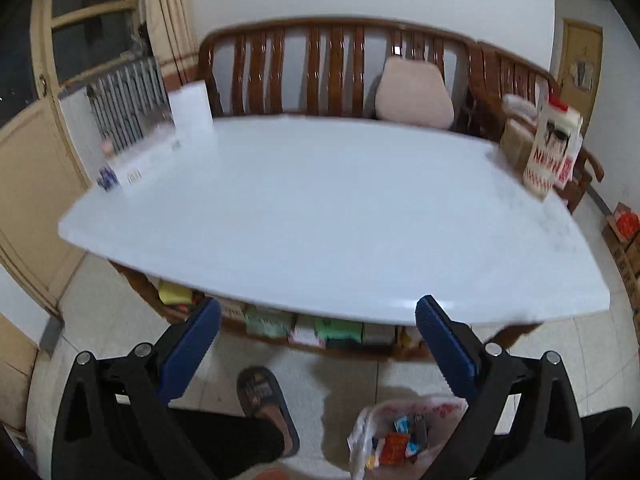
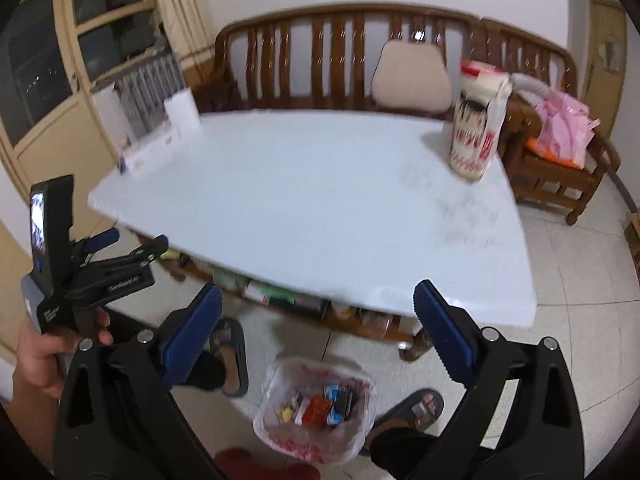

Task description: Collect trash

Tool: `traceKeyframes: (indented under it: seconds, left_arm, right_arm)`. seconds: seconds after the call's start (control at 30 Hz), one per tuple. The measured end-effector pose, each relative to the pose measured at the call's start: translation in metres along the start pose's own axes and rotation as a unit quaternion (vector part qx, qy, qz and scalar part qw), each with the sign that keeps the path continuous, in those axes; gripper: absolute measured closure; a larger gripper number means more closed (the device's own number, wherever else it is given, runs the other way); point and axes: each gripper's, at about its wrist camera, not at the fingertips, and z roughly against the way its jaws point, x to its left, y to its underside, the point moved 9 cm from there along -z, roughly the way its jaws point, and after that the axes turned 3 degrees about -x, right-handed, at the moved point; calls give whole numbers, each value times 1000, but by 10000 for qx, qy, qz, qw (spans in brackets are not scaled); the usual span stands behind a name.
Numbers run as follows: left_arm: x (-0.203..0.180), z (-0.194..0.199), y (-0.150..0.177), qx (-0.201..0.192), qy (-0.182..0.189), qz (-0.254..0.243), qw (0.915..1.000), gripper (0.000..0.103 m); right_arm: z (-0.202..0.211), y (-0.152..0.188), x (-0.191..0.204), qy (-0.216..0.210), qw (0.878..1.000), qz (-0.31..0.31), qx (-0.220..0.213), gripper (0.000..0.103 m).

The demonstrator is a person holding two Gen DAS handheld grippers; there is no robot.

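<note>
A white plastic trash bag with red print stands open on the floor tiles in front of the table, with several coloured wrappers inside. In the right wrist view the bag lies below and between my right fingers. My left gripper is open with nothing between its blue pads and hangs above the white table's near edge. My right gripper is also open and holds nothing. At the left of the right wrist view a hand carries the left gripper. The white table top looks bare in the middle.
A red and white printed bag stands at the table's far right and a white box at its far left. A wooden bench with a pink cushion runs behind. Sandalled feet flank the trash bag. Cartons sit at the right.
</note>
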Motion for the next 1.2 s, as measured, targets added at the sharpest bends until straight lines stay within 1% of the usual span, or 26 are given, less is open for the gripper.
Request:
traceKeyframes:
  seconds: [0.17,0.2,0.33,0.43,0.5,0.57,0.67,0.73,1.2]
  left_arm:
    - [3,23,-32,-397,-87,-50,9992,8]
    - [2,28,-38,-457,-35,-52,9989,8]
    - [-1,47,-57,-687,-48,-166,9975,8]
    - [1,55,-62,-774,-89,-211,9967,8]
    - [2,58,-63,-788,-113,-220,9966,8]
    - [4,60,-64,-788,-82,-101,9968,8]
    - [6,58,-63,-779,-182,-56,9968,8]
    - [7,57,-63,-756,-143,-12,9970,8]
    - [7,65,-66,-827,-90,-44,9965,8]
  right_arm:
    - [13,-30,3,312,9982,62,-498,7]
    - [14,-32,3,352,9979,56,-541,7]
    - [17,-40,5,346,9968,-86,-709,7]
    - [19,-42,7,409,9963,-54,-757,7]
    - [19,-42,10,430,9960,-23,-778,7]
    - [18,-41,11,426,9960,-35,-790,7]
    - [16,-40,13,446,9959,-66,-787,7]
    - [15,-40,13,457,9958,-88,-787,7]
    - [16,-38,13,437,9958,-107,-796,7]
